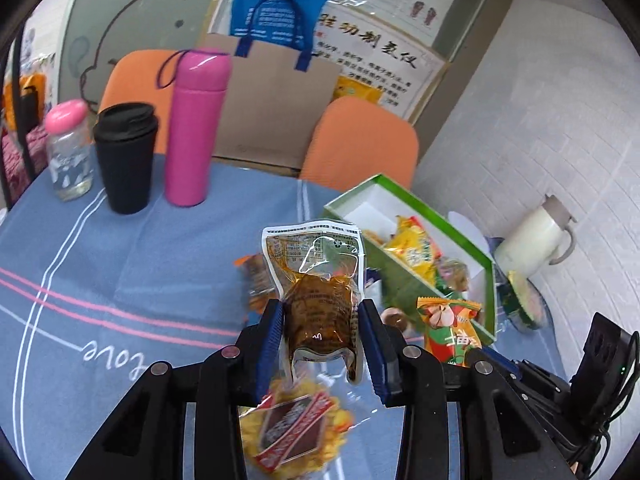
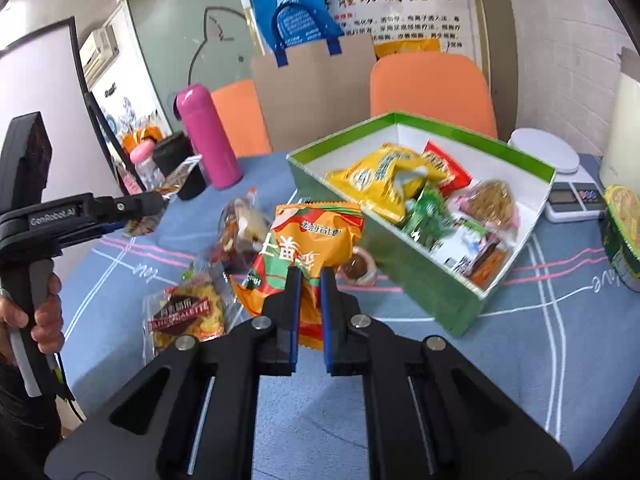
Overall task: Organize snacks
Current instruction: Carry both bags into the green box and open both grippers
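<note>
Mid-sorting, the left gripper jaws grasp a brown pouch above the counter's middle, the right gripper jaws pinch an orange packet; next, likely both go into the green box toward the right edge.

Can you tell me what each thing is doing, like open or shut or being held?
Left gripper: shut on the brown snack pouch, lifted off the table.
Right gripper: shut on the orange snack bag.
Green box: open, part full of snacks.
Pink bottle: upright, capped.
Black cup: upright, lid on.
</note>
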Demonstrator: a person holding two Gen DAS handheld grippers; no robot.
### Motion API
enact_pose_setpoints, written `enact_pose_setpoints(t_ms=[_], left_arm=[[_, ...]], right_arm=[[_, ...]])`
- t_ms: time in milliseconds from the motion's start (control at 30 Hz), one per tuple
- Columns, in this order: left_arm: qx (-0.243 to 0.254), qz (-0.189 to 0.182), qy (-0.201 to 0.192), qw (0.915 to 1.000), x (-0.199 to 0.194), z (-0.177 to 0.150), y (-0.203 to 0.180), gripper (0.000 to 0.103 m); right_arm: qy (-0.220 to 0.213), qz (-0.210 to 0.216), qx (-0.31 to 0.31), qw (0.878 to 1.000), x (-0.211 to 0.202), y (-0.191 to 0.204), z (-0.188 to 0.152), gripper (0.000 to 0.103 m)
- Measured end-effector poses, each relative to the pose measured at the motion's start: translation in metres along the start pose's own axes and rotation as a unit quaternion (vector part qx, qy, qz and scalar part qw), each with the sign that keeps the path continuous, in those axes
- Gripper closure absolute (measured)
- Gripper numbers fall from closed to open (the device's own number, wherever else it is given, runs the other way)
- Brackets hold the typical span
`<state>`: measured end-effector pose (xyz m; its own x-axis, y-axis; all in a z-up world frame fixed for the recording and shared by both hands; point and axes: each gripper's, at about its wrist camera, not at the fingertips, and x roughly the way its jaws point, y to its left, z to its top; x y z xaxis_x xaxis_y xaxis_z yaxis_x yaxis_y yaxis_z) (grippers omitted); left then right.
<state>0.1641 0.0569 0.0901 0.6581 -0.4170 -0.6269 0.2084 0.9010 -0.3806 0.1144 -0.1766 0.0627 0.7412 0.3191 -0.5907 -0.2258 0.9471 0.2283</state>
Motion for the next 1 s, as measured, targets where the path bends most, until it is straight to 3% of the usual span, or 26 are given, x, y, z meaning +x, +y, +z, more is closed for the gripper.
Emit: enact_pose_setpoints(t_ms=[300,867,967,1000], left_arm=[[0.032,-0.023,0.001,0.9992,0.024,0.03,-0.045,0.064],[0.062,-0.022,0.055,0.9963,0.123,0.069,-0.102,0.064],[0.062,-0.028,0.073,0.995,0.142,0.069,-0.105,0.059],[0.059,-0.025,0.079,0.9948,0.147,0.069,-0.104,0.053]], right_arm=[[-0.051,-0.045,0.023,0.997,-0.024,-0.031,0.026,0.093],[-0.043,-0.1,0.075,0.991,0.009,-0.095,0.042,0.092],[-0.037,-0.11,0.06,0.991,0.025,-0.099,0.041,0.086],[-0.032,-0.115,0.052,0.991,0.028,-0.099,0.04,0.068]])
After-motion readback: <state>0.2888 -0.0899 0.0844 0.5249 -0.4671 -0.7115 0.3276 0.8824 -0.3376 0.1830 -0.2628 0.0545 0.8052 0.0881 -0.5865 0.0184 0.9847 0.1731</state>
